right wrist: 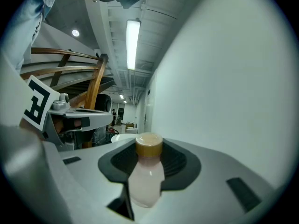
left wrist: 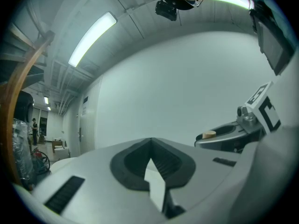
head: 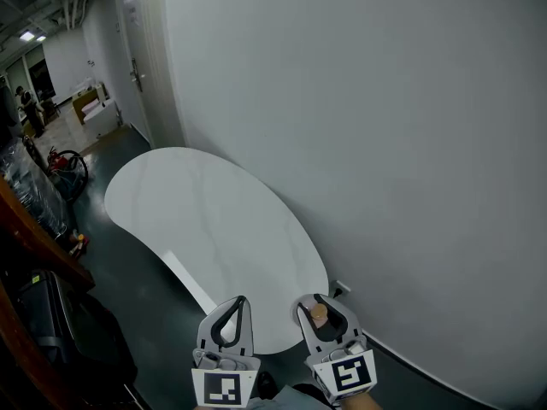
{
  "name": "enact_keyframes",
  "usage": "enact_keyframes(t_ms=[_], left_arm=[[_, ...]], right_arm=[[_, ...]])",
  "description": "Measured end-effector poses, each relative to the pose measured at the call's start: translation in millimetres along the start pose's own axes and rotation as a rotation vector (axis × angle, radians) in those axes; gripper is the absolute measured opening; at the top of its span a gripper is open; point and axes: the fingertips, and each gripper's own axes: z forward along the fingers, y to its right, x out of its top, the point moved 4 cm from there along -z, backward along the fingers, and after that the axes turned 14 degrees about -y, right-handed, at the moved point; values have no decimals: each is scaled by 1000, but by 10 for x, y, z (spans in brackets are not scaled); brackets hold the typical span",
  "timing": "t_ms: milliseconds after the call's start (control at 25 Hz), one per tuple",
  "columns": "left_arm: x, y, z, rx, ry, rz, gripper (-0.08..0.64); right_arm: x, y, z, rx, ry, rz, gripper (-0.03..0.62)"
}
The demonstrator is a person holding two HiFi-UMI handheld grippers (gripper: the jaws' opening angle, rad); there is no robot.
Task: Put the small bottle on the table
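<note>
Both grippers sit low in the head view, side by side at the near end of the white oval table (head: 205,220). The left gripper (head: 240,301) is clenched on nothing. In its own view its jaws (left wrist: 150,141) meet at the tips, and only a pale sliver shows through the gap lower down, probably the tabletop.

The right gripper (head: 319,301) grips the small bottle (head: 318,317). The right gripper view shows the bottle (right wrist: 145,176) upright between the dark ribbed pads (right wrist: 180,164), which press on its milky pink body from both sides, and its tan cap rises to about the level of the jaw tips. The left gripper view also catches the cap (left wrist: 208,135), poking up from the right gripper (left wrist: 224,136) beside it.

The bottle is held in the air and rests on no surface. From the head view it seems to hang over the table's near rim, close to the plain white wall (head: 385,126). The steep angle makes it hard to say whether it is above the tabletop or just off it, over the dark floor (head: 145,289).
</note>
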Motion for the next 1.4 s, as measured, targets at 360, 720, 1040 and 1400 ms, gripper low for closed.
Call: enact_keyframes(t_ms=[360, 720, 1040, 1400], left_arm=[[-34, -82, 198, -15, -20, 0, 0], [-80, -106, 477, -8, -86, -15, 0], [-167, -176, 840, 11, -150, -33, 0], [-292, -272, 1186, 58, -235, -61, 0]], right_arm=[[123, 167, 148, -39, 58, -46, 123], [147, 358, 420, -25, 66, -20, 123], [47, 556, 730, -5, 27, 18, 123], [-134, 727, 1008, 46, -31, 59, 123]])
